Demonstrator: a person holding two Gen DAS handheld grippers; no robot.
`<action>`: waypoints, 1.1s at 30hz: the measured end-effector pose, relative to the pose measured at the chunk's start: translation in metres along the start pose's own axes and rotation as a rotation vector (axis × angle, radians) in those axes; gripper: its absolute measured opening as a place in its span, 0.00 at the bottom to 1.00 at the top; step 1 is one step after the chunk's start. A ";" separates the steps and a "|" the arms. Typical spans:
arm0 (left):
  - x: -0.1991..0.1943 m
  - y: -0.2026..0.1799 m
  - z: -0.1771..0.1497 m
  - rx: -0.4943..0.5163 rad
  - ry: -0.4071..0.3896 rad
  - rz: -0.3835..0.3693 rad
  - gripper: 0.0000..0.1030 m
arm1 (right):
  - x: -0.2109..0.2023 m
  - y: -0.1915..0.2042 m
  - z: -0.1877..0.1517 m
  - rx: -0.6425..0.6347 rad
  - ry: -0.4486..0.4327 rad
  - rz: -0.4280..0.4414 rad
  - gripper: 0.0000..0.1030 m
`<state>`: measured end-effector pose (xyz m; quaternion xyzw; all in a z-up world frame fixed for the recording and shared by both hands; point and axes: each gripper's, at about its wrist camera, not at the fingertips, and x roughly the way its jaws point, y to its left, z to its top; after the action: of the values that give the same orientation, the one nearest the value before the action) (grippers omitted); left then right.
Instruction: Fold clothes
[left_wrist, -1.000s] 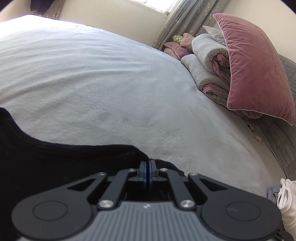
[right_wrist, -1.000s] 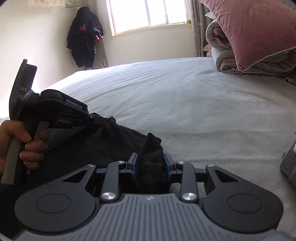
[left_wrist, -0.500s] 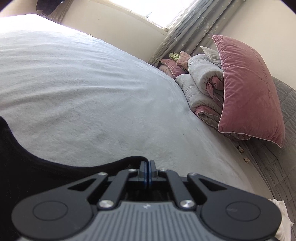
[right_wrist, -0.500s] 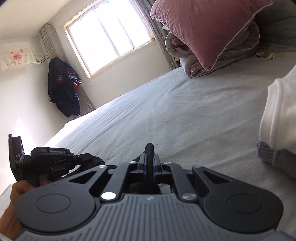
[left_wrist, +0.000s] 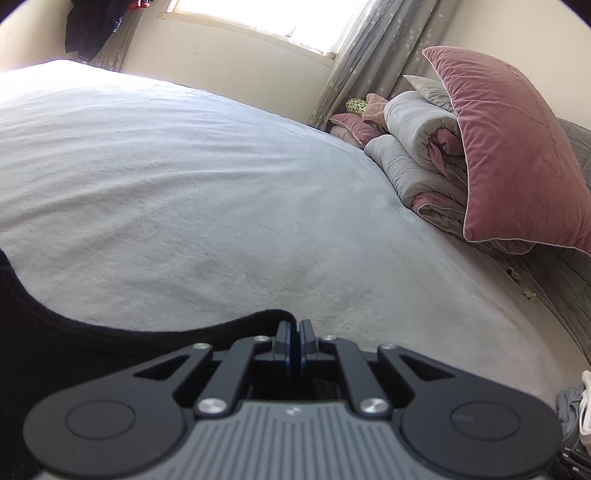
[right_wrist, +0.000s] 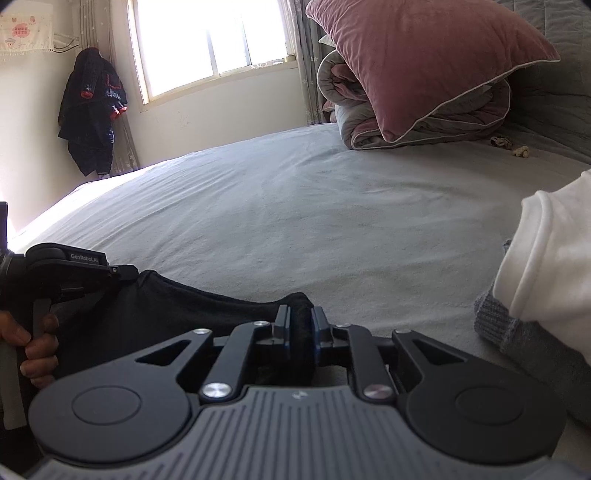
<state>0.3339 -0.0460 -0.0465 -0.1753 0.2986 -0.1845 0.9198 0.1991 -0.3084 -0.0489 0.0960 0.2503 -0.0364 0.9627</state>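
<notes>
Both tongs (right_wrist: 300, 325) clamping black garment (right_wrist: 177, 306)

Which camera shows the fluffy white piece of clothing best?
The right wrist view: the soft white garment fills its right edge, lying on a grey knitted garment. The left wrist view catches only a white sliver at its lower right edge.

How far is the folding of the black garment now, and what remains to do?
Done: nothing looks folded yet. In hand: the left claw and the right claw are each shut on an edge of the black garment, stretched between them above the grey bed sheet. Left: folding it, then probably the white garment and grey knit garment on the right.
</notes>
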 end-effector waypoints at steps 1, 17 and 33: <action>-0.002 -0.001 0.000 0.006 -0.001 0.004 0.23 | -0.003 0.000 0.002 -0.010 0.005 -0.003 0.44; 0.017 -0.065 -0.013 0.281 0.236 -0.206 0.39 | -0.032 -0.015 0.003 -0.161 0.277 0.281 0.54; 0.071 -0.150 -0.041 0.454 0.415 -0.401 0.01 | -0.023 -0.025 -0.001 -0.027 0.269 0.355 0.07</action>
<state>0.3270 -0.2166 -0.0471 0.0194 0.3901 -0.4545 0.8006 0.1761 -0.3319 -0.0424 0.1295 0.3562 0.1502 0.9131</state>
